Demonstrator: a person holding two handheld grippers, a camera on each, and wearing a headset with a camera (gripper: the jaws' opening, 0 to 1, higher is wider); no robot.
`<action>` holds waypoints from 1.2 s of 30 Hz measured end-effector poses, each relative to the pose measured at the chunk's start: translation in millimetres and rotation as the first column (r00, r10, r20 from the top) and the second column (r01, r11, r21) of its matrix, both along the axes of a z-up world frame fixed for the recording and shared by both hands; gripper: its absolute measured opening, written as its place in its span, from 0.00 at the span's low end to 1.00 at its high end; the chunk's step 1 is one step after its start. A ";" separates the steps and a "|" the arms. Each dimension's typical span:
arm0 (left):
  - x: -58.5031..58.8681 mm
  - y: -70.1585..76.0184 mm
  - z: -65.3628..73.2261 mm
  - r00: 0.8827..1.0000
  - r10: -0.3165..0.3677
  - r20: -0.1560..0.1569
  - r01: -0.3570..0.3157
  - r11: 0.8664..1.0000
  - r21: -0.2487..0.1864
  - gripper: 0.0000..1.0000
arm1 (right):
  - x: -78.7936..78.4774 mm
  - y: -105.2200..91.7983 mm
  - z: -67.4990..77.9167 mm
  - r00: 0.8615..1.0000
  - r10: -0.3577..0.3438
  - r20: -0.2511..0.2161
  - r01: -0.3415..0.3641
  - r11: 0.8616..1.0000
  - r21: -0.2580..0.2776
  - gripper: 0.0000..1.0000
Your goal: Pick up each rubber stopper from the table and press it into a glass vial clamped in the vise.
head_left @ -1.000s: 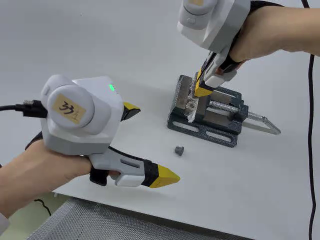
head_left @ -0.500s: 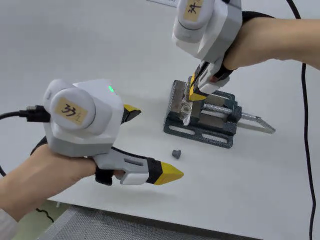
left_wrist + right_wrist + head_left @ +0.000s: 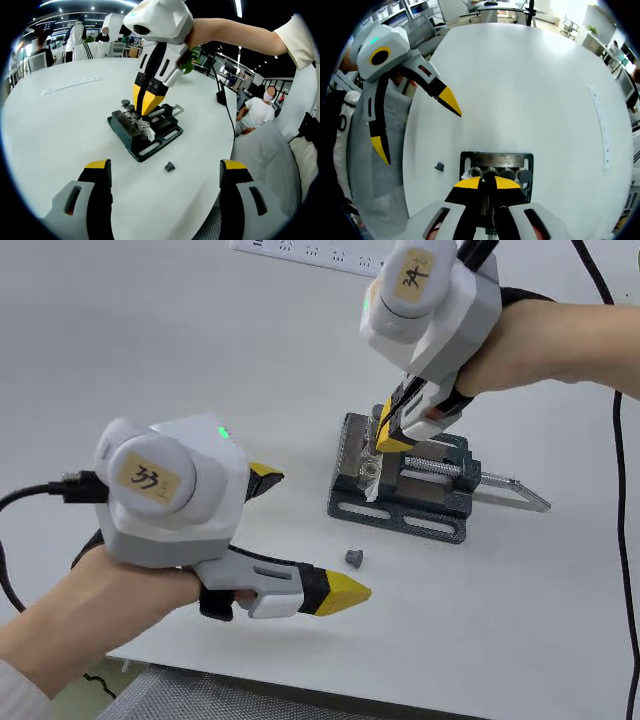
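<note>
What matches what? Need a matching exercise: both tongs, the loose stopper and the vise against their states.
Things:
1. left tongs
2. right tongs
3. loose rubber stopper
4. vise

States:
A. lying on the table, apart from the vise
B. jaws wide apart
C. clamps a row of vials
D. jaws together, just above the vials

Pairs: 1-B, 2-D, 3-A, 4-C
</note>
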State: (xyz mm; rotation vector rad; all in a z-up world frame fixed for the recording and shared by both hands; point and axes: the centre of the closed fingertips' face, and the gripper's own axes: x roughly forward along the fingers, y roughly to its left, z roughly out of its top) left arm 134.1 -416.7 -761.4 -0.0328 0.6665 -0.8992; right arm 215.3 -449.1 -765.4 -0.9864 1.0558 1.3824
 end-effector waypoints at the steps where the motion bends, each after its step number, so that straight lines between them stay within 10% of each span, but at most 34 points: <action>1: -0.3 0.8 -0.5 1.000 0.001 -0.002 -0.001 1.000 0.002 0.88 | -2.2 -2.7 1.1 1.000 0.015 0.014 -0.015 1.000 -0.001 0.08; 7: -0.4 2.8 0.8 1.000 0.012 -0.010 -0.012 1.000 -0.007 0.88 | -10.8 -5.5 7.3 1.000 -0.031 0.006 0.030 0.995 0.097 0.20; 20: -3.6 7.5 12.2 1.000 0.023 0.003 -0.023 1.000 -0.010 0.90 | -44.8 -18.8 19.2 0.988 -0.149 -0.053 0.158 0.938 0.309 0.41; 36: -6.4 17.3 25.9 0.999 0.036 0.033 -0.036 0.999 -0.002 0.91 | -88.6 -16.6 -1.4 0.952 -0.293 -0.086 0.298 0.828 0.475 0.44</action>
